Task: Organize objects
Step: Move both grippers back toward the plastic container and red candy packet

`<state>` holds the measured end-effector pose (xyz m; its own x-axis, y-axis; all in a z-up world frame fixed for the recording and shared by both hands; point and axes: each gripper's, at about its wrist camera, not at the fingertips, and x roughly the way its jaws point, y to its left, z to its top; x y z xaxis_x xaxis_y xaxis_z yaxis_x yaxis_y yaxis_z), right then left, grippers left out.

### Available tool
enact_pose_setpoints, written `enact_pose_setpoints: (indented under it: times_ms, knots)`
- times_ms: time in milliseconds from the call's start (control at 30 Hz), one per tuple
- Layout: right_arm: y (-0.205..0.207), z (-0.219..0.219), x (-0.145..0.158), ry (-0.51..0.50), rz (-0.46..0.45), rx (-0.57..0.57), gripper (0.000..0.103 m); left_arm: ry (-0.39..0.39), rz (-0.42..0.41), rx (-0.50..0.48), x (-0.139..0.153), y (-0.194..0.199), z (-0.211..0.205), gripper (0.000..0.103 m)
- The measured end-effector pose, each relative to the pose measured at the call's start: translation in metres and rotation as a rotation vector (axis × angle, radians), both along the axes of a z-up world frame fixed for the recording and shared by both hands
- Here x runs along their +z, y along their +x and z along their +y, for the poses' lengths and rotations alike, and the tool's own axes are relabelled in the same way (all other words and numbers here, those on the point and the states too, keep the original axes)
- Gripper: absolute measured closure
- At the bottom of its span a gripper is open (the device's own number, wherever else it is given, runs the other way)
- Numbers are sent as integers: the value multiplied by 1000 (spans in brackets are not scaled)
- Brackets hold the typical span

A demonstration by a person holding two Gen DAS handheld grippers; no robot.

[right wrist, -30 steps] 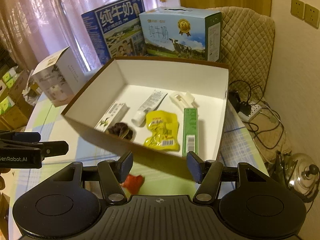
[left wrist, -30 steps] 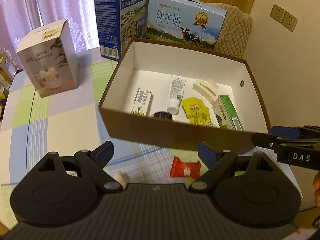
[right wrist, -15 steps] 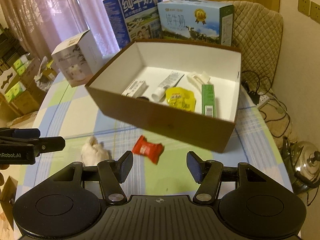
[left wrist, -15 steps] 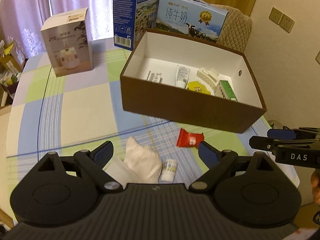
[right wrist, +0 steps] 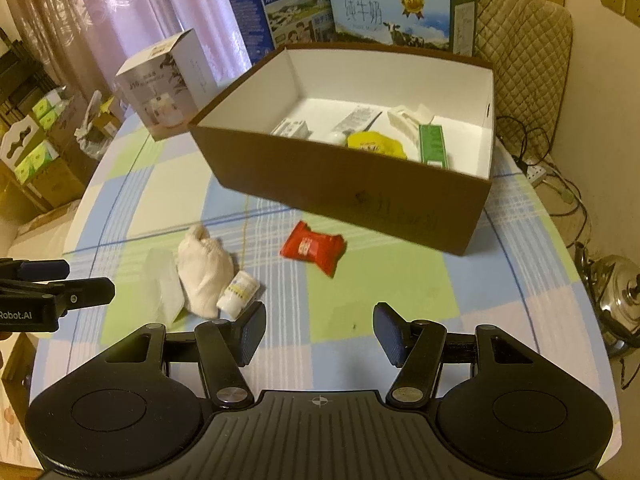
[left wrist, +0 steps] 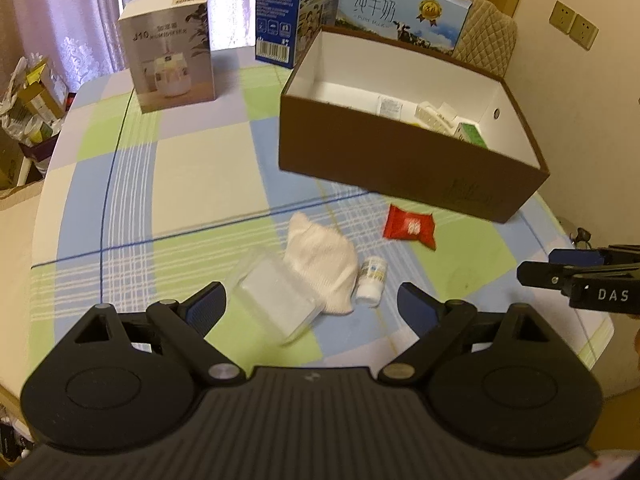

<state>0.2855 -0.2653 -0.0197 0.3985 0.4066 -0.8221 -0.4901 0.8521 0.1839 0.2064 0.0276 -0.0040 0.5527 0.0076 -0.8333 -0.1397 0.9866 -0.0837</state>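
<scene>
Hovering above the tabletop [left wrist: 192, 168], your left gripper [left wrist: 312, 304] and right gripper [right wrist: 318, 330] both had fingers spread wide, grasping nothing. Four items lay loose before the box [right wrist: 340, 188]: red packet [right wrist: 313, 247], white cloth [left wrist: 320, 264], small bottle [left wrist: 372, 276], clear case [left wrist: 276, 296]. Several items already sat inside the box. You appeared between picks; the next move called for lowering one gripper over a loose item, likely the packet.

Pink curtains [right wrist: 120, 12] are hung behind the tabletop [left wrist: 192, 168], which is covered in a checked cloth. A quilted chair [right wrist: 524, 52] is set against a cream wall [left wrist: 580, 112] fitted with sockets [left wrist: 574, 25].
</scene>
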Motion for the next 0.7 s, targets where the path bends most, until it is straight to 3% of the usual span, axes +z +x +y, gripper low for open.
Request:
enact_pose_setpoints:
  times_ms: [700]
  knots:
    - [-25, 8, -31, -47, 69, 31, 46, -2, 110, 88, -44, -36, 19, 12]
